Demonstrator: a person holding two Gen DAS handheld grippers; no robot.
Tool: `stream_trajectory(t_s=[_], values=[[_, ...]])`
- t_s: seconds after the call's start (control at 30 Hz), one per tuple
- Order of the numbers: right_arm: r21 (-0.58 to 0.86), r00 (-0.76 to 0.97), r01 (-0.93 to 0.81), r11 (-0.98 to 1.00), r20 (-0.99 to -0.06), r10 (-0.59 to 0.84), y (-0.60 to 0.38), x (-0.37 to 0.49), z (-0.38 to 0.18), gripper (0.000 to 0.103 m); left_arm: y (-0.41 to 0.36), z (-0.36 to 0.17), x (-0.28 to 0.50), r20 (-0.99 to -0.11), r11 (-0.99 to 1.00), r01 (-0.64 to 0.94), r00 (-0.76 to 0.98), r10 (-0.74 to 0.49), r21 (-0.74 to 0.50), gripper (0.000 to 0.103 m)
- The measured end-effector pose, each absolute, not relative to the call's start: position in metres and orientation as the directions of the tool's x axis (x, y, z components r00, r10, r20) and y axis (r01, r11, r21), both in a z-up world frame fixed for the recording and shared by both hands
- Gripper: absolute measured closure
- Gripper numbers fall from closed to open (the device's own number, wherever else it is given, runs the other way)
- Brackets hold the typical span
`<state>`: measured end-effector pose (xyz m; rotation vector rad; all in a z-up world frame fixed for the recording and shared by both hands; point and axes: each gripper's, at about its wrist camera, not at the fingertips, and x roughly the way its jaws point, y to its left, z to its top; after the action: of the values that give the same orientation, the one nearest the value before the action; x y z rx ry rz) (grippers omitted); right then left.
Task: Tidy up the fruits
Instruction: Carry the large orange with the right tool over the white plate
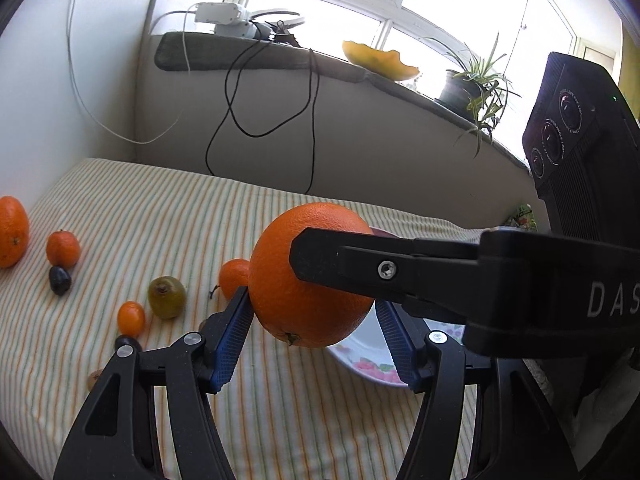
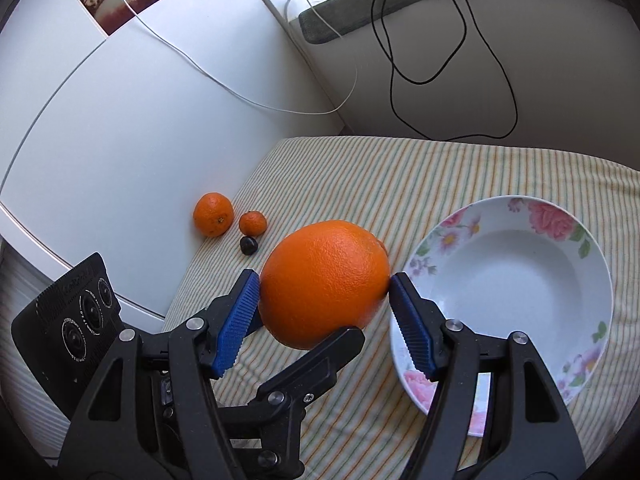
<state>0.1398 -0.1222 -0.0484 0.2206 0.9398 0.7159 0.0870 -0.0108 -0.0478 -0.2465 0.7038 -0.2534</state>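
Both grippers held one large orange [image 2: 325, 284] above the striped cloth [image 2: 400, 168] covering the table. In the right wrist view, the right gripper [image 2: 324, 296] had its blue fingers [image 2: 236, 320] clamped on the fruit's two sides, at 9 and 3 o'clock. A black finger of the left gripper [image 2: 316, 364] pressed against it from 6 o'clock. In the left wrist view, the left gripper [image 1: 314, 312] had its left pad touching the orange at 9 o'clock, while its right pad was partly hidden behind the right gripper's arm, so contact there was unclear.

A flowered plate [image 2: 560, 216] lay on the cloth at 3 o'clock from the orange, just beside it and empty. At 10 o'clock, well apart, sat a mandarin [image 2: 213, 214], a smaller mandarin [image 2: 253, 223] and a dark plum [image 2: 248, 245]. The left view also showed a kiwi [image 1: 167, 297] and a kumquat [image 1: 131, 318] at 9 o'clock.
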Motion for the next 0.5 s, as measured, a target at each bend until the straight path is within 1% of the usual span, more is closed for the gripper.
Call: stream_trajectory(t_s=[0.5], values=[[0.493,0.429,-0.353,0.795,-0.67,0.606,-0.184,0.175,-0.073,0.033,-0.057,-0.068,0.129,-0.651,0.928,0.217,0.663,-0.369,-0.304,0.04]])
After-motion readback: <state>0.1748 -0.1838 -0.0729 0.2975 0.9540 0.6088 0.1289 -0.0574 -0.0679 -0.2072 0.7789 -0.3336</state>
